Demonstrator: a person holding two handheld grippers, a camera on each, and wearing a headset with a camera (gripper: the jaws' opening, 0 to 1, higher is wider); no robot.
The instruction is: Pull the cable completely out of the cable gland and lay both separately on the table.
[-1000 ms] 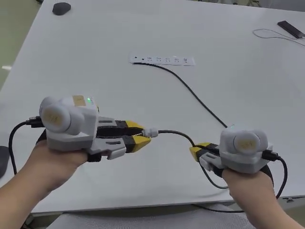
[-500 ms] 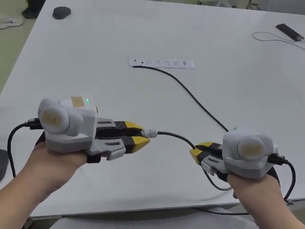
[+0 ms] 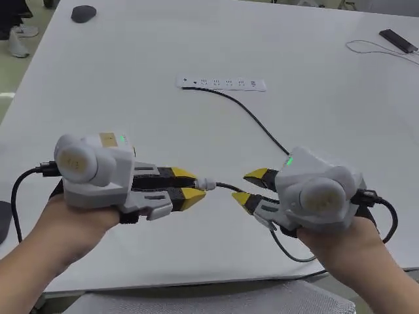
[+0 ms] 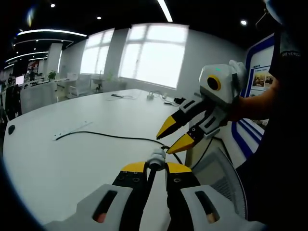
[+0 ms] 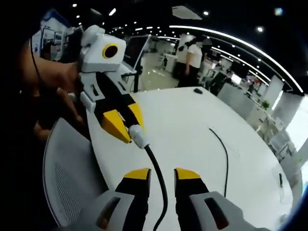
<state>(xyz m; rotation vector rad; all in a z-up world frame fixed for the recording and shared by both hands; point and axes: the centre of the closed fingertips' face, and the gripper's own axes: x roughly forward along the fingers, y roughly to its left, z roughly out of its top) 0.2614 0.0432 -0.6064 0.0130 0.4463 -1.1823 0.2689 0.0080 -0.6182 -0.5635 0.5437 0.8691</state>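
Note:
A small white cable gland (image 3: pixel 206 184) is clamped between the yellow tips of my left gripper (image 3: pixel 194 186), held just above the white table (image 3: pixel 131 98). A black cable (image 3: pixel 226 188) leaves the gland to the right and passes between the spread jaws of my right gripper (image 3: pixel 247 187), which is open. In the right gripper view the gland (image 5: pixel 136 135) sits at the left gripper's tips and the cable (image 5: pixel 158 185) runs down between my own jaws without being pinched. In the left gripper view the gland (image 4: pixel 156 158) is at my jaw tips and the right gripper (image 4: pixel 176 135) faces it, open.
A white power strip (image 3: pixel 221 83) lies mid-table with a black cord (image 3: pixel 258 124) running toward the right gripper. A dark mouse (image 3: pixel 84 12) sits at the far left, a black device (image 3: pixel 399 39) with a thin wire at the far right. The table's front edge is close below both hands.
The right gripper has moved left along the cable toward the gland and its jaws have opened. The left gripper has stayed put with the gland.

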